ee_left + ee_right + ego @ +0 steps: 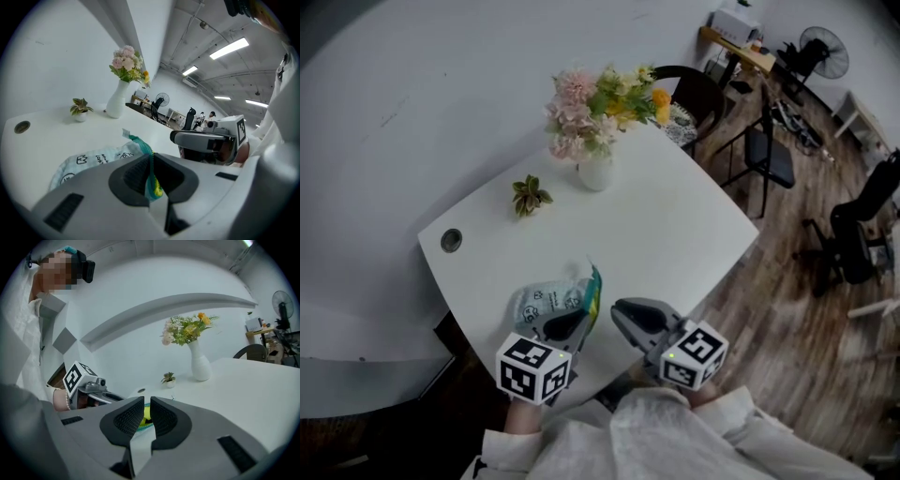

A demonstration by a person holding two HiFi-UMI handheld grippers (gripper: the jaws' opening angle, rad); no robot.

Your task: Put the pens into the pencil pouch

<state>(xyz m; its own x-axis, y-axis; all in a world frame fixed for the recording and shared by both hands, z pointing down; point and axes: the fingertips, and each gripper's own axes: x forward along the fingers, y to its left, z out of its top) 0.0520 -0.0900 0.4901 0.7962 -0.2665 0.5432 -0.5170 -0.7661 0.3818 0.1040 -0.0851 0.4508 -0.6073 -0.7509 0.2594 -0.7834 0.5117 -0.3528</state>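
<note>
Pencil pouch [542,300] lies low on the white worktop [656,225], its teal edge pinched by the left tool [151,161], while the right tool [146,405] stands slightly spread and empty.

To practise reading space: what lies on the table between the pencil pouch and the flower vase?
Nothing: the head view shows only bare white table between the pencil pouch and the flower vase; the small potted plant stands off to the left.
</note>
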